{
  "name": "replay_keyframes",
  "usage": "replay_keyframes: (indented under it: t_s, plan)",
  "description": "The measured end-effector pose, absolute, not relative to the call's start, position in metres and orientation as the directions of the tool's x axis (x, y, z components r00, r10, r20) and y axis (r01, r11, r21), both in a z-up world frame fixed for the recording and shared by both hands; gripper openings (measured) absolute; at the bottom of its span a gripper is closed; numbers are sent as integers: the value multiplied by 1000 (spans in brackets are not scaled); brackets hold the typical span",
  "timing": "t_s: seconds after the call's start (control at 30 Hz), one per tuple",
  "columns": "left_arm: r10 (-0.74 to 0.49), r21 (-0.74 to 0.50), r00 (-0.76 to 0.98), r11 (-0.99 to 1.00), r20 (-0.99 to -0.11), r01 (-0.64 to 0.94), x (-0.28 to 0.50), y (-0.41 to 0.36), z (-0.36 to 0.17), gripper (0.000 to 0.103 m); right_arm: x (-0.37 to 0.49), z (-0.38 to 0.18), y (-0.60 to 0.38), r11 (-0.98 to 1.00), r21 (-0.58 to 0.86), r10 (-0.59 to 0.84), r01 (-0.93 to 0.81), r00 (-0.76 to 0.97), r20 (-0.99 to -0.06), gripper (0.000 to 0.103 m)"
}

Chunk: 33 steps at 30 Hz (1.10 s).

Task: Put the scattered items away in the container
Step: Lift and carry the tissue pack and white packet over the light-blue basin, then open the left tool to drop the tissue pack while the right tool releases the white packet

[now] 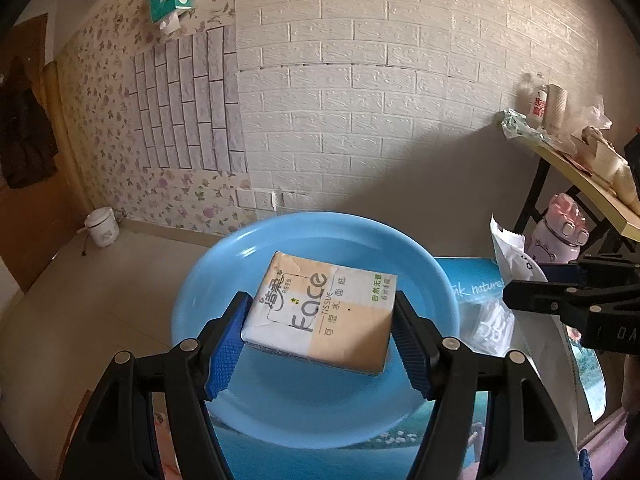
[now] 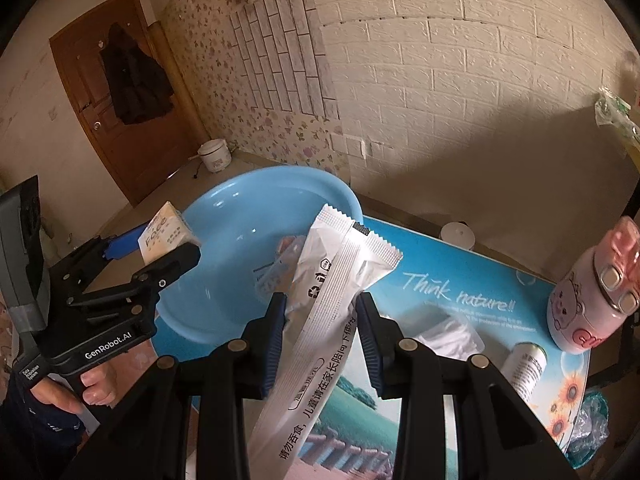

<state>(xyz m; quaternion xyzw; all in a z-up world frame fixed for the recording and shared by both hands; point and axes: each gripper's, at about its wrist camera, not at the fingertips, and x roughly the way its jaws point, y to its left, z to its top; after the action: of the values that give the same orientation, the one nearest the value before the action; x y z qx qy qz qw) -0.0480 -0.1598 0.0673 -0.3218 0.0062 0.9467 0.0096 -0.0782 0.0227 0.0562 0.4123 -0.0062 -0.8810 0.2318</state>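
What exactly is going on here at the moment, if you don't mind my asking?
A person is tidying loose items into a blue basin with two handheld grippers. The left gripper holds a tissue pack between its jaws, above the basin. The right gripper is shut on a long white sachet, carried near the basin's rim. A pink bottle, a small white bottle and a clear packet lie on the table.

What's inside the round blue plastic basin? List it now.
The round blue plastic basin holds one small clear printed packet, partly covered by the long white foil sachet. The beige tissue pack hangs above it, hiding some floor.
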Motion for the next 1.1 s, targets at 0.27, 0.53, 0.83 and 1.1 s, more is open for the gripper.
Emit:
replay_keyframes:
  t_s: [0.27,0.53,0.83,1.1]
  plan:
    - [-1,-2,-787,-1000,-617,4,-58,-178,63,67,-100,56,-1,-889,206,-419,409,-543,-728,36]
    - [-8,-6,-763,-1000,-646,15,-71,-191,48,67,-116,50,-19,-883,206,-422,421,-524,-739,36]
    - [4,-17,-746,-1000,-666,10,-83,-196,34,67,-130,37,-31,-886,200,-409,418,-504,-761,36]
    - [2,-13,-739,-1000,-674,9,-88,-203,28,67,-145,28,-43,-882,196,-408,429,-484,-774,36]
